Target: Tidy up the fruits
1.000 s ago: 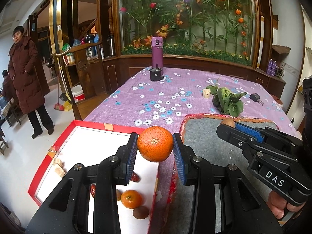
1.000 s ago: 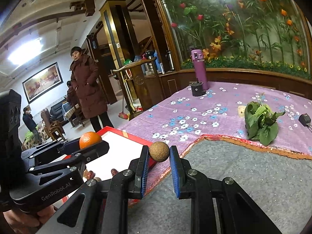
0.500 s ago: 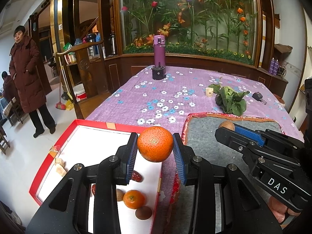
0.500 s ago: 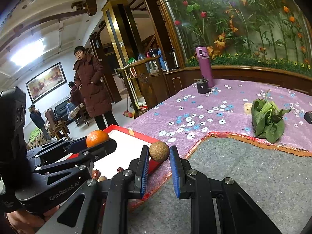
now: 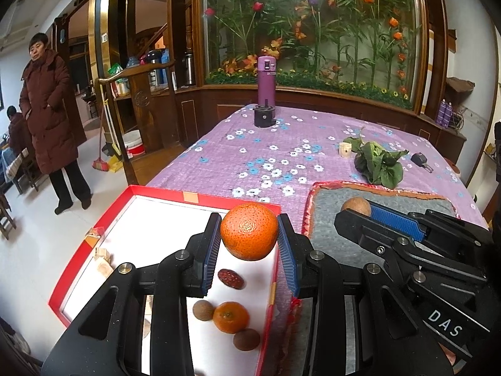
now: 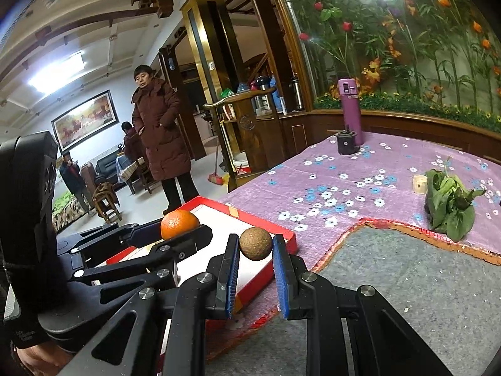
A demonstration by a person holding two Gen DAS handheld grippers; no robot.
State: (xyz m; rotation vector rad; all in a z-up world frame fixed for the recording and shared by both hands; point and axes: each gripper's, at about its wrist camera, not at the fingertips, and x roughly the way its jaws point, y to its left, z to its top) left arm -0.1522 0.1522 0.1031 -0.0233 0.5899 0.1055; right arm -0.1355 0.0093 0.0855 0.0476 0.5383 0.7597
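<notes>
Now | left gripper (image 5: 249,240) pinching orange (image 5: 249,231) | right gripper (image 6: 256,256) pinching brown fruit (image 6: 255,243)

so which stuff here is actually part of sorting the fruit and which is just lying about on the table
Part of the job:
- orange held in the left gripper
- small brown fruit held in the right gripper
- red box with a smaller orange, red date and brown fruits in it

Just lying about:
- purple flask
- leafy greens
- car key
- grey mat
</notes>
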